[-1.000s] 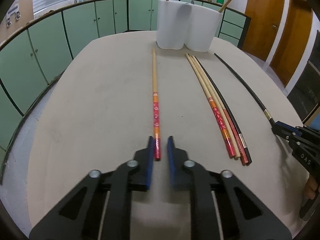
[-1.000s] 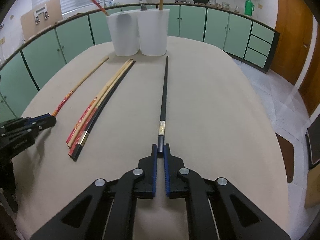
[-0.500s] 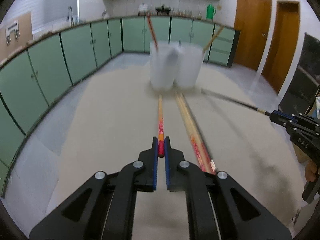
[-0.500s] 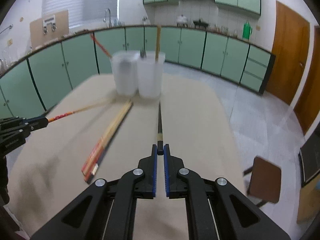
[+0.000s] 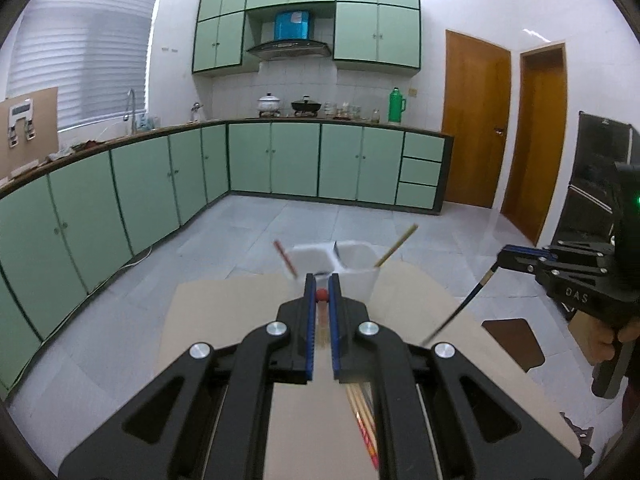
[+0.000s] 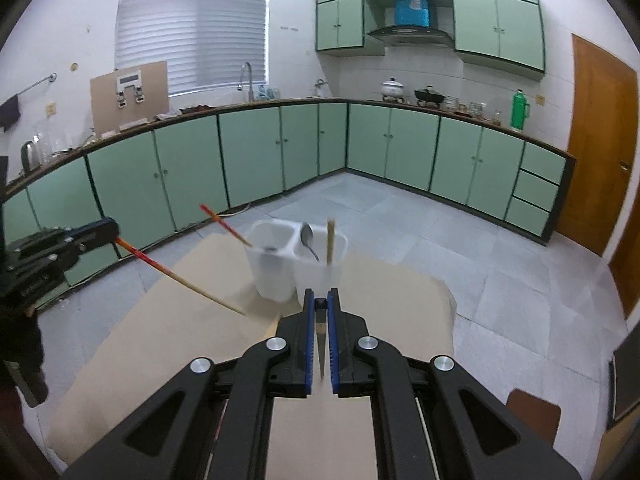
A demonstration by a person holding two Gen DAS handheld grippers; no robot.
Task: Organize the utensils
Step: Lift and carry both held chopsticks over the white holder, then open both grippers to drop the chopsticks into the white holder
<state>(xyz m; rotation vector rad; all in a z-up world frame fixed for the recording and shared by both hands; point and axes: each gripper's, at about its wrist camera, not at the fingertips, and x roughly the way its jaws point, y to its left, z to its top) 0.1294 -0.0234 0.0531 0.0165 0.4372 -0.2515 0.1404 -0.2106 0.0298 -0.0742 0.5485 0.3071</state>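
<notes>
Item: red-and-orange patterned bamboo chopstick (image 6: 176,276), pinched at its red end by the left hand-held gripper (image 5: 321,294), held slanting above the beige table (image 6: 160,340). Item: black chopstick (image 5: 460,312), clamped in the right hand-held gripper (image 6: 321,304). Remaining chopsticks (image 5: 362,420) are partly hidden, blurred.

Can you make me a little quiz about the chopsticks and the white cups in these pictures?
1. True or false: the left gripper is shut on the red chopstick.
2. Which thing does the right gripper hold? A) the spoon B) the black chopstick C) nothing
3. Fill in: the white holder on the table has ___ compartments.

Key
1. True: its red end shows between the jaws.
2. B: the black chopstick hangs from its jaws, while the spoon stands in the holder.
3. Two.
</notes>
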